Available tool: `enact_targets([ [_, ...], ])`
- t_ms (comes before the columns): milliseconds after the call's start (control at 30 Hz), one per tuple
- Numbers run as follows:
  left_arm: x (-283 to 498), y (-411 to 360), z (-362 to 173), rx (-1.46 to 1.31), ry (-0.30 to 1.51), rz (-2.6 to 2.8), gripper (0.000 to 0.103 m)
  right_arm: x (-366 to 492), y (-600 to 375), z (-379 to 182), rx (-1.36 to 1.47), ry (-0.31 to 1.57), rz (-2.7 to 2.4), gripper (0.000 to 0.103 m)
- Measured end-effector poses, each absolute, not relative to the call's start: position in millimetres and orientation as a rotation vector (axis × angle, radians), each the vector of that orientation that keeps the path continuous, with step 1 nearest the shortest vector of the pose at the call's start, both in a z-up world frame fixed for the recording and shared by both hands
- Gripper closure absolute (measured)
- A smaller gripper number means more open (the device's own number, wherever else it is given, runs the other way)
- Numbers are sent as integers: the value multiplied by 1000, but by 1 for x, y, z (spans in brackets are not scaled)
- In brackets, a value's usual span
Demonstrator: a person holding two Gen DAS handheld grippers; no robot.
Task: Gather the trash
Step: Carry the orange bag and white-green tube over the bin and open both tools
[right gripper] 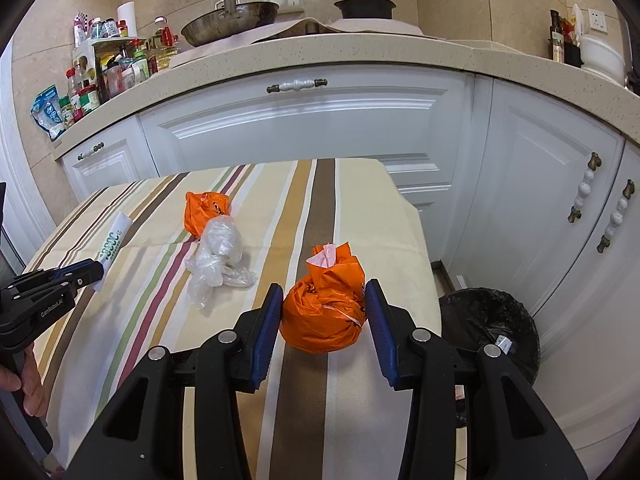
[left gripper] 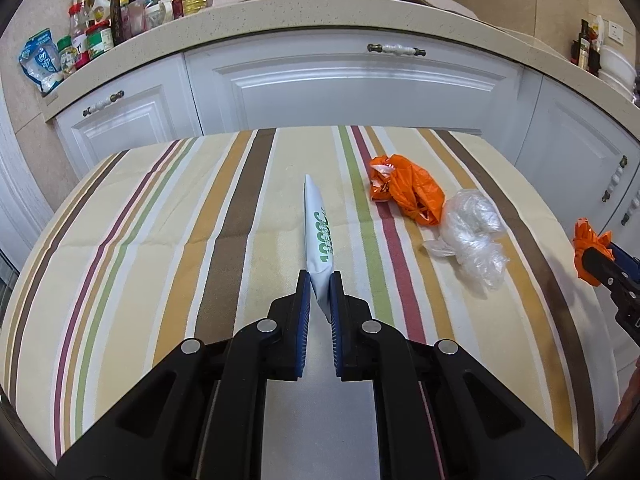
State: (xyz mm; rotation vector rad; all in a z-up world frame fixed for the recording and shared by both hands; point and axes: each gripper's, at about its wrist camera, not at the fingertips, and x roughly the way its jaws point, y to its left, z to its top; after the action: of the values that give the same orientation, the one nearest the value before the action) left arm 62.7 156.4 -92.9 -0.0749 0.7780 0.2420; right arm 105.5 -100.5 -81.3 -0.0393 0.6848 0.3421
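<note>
The left gripper (left gripper: pixel 320 278) is pinching a white packet with green print (left gripper: pixel 317 232), its blue pads (left gripper: pixel 305 300) pressed against the packet's near end while the rest of the packet juts out toward twelve o'clock, above the striped cloth (left gripper: pixel 160 216) that covers the bench; at about two o'clock from this gripper, resting on the cloth, lies a crumpled orange bag (left gripper: pixel 408 190), and touching it on the near right side lies a wad of clear plastic film (left gripper: pixel 472 236); the white cabinet fronts (left gripper: pixel 352 84) rise beyond the bench's far edge at twelve o'clock, with a speckled counter (left gripper: pixel 320 12) above them and a cluster of bottles and jars (left gripper: pixel 120 20) at ten o'clock. The right gripper (right gripper: pixel 325 312) is closed on a balled orange bag (right gripper: pixel 324 312), one blue pad against each side of it, near the bench's right edge; at ten o'clock from it sit the clear film and the other orange bag, and at nine o'clock the left gripper with its packet; a black-lined trash bin (right gripper: pixel 492 328) stands on the floor at three o'clock, just beside the bench's right edge; a pan (right gripper: pixel 230 20) and a dark pot (right gripper: pixel 365 6) sit on the counter near twelve o'clock.
</note>
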Motion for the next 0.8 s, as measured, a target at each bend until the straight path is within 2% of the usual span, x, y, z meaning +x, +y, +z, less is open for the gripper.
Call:
enact_targets([
  [367, 55, 120, -70, -44, 724, 177, 93, 94, -117, -69, -33, 650, 295, 60],
  [800, 62, 29, -46, 17, 664, -20, 93, 80, -171, -60, -24, 607, 156, 60],
])
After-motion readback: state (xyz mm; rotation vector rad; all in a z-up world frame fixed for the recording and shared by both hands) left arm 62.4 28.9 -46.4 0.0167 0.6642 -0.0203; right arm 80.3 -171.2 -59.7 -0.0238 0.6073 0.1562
